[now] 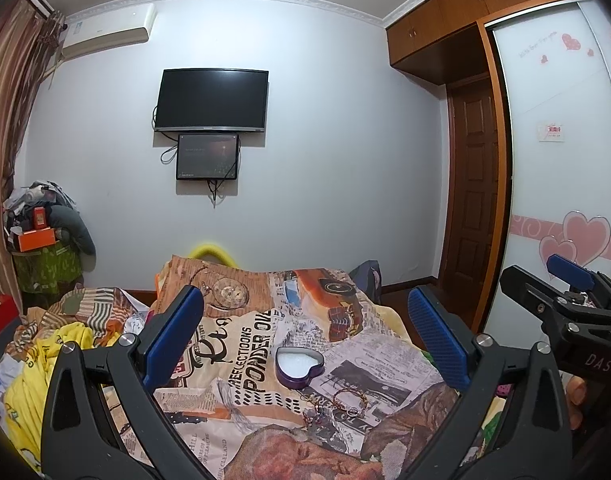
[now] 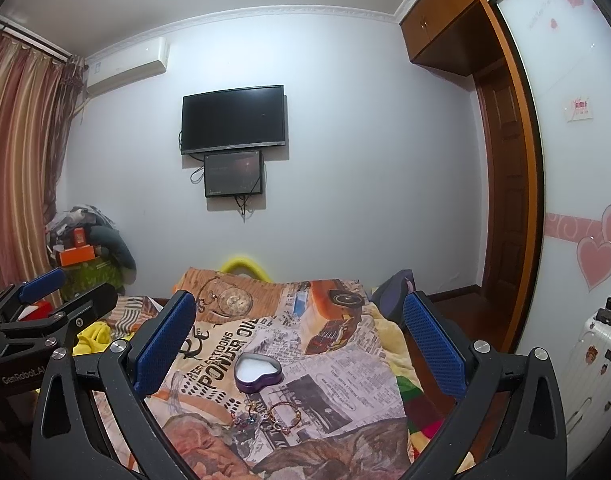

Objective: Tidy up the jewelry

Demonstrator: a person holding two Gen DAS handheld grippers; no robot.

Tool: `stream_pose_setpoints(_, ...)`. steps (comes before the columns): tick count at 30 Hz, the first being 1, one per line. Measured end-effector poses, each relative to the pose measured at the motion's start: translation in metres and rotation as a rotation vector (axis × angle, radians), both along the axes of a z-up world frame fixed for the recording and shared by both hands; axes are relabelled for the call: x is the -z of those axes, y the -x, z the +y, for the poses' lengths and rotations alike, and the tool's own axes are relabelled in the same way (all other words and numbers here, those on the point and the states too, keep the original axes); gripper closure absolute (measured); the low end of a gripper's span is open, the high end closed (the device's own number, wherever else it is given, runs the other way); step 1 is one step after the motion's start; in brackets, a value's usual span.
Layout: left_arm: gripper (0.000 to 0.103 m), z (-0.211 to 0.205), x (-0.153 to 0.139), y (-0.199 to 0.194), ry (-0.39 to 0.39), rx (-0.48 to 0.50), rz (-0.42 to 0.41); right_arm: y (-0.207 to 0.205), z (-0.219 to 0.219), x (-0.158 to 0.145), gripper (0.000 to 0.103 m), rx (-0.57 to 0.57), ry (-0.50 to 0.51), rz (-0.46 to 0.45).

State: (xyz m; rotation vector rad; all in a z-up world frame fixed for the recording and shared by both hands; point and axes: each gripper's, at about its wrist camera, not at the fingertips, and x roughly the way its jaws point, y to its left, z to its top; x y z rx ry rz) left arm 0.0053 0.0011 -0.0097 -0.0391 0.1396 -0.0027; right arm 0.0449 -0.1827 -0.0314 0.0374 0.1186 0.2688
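A purple heart-shaped tin (image 1: pixel 299 366) with a white lining lies open on the printed blanket (image 1: pixel 241 364); it also shows in the right wrist view (image 2: pixel 258 372). A small heap of jewelry, with a beaded bracelet (image 1: pixel 347 398) and rings (image 1: pixel 317 414), lies just in front of the tin; it also shows in the right wrist view (image 2: pixel 265 414). My left gripper (image 1: pixel 303 332) is open and empty, held above the tin. My right gripper (image 2: pixel 299 336) is open and empty, to the right of the left one. Each gripper shows at the edge of the other's view.
The blanket covers a bed with yellow cloth (image 1: pixel 29 380) at its left. A TV (image 1: pixel 211 100) hangs on the far wall. A wardrobe (image 1: pixel 561 168) and door stand at right, a suitcase (image 2: pixel 593 364) at far right, and a cluttered pile (image 1: pixel 41 236) by the curtain.
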Motion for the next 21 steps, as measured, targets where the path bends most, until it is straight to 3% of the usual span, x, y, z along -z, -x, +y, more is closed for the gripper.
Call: stream_pose_setpoints(21, 0.000, -0.0002, -0.0054, -0.0007, -0.003, -0.002, 0.010, 0.0000, 0.0012, 0.0019, 0.000, -0.004, 0.001, 0.005)
